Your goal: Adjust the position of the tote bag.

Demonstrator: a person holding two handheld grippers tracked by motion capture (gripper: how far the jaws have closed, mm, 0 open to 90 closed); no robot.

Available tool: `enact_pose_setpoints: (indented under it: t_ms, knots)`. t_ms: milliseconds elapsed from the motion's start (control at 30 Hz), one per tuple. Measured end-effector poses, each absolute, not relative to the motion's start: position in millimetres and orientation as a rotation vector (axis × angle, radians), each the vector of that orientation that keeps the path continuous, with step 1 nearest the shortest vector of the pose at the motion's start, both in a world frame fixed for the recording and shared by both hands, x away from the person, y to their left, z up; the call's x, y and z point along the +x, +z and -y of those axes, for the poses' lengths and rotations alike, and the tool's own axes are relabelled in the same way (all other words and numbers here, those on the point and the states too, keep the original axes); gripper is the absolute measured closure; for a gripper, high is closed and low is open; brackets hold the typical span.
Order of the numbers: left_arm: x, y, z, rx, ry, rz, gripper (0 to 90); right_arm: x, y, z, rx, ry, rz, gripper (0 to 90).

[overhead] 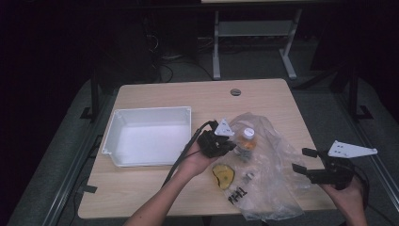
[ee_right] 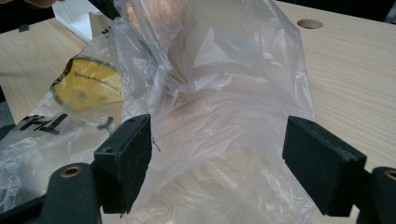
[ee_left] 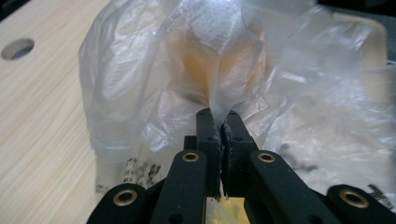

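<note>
The bag lay crumpled mid-table, your left gripper pinching its film by the bottle, while your right gripper waited spread at its right edge.

this looks like a lab or test room set up for recording, not a home. a plain light-wood worktable with a round cable hole stands on grey carpet-like floor. beyond its far edge, cables trail on the floor beside the white metal legs of another bench. the surroundings are dark.
</note>
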State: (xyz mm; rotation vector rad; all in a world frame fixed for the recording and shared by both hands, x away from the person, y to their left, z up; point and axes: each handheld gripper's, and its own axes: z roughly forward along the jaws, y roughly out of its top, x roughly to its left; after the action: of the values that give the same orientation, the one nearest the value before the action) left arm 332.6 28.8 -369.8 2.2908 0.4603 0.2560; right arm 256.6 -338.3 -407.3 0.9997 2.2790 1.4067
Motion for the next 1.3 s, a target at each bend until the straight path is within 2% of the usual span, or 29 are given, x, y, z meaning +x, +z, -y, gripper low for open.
enact_pose_setpoints:
  t_ms: [300, 733, 1067, 1300]
  knots:
    - [335, -390, -34, 2.355, 0.273, -0.505, 87.8, 260, -409, 333, 0.981, 1.406, -2.306, 25.5]
    - [338, -426, -34, 2.378, 0.214, -0.547, 87.8, 258, -410, 330, 0.96, 1.378, -2.336, 29.5]
    - [341, -447, -36, 2.407, 0.161, -0.567, 87.7, 258, -398, 304, 0.85, 1.383, -2.413, 31.8]
    - [340, -449, -38, 2.409, 0.152, -0.576, 87.5, 267, -383, 281, 0.757, 1.387, -2.455, 31.3]
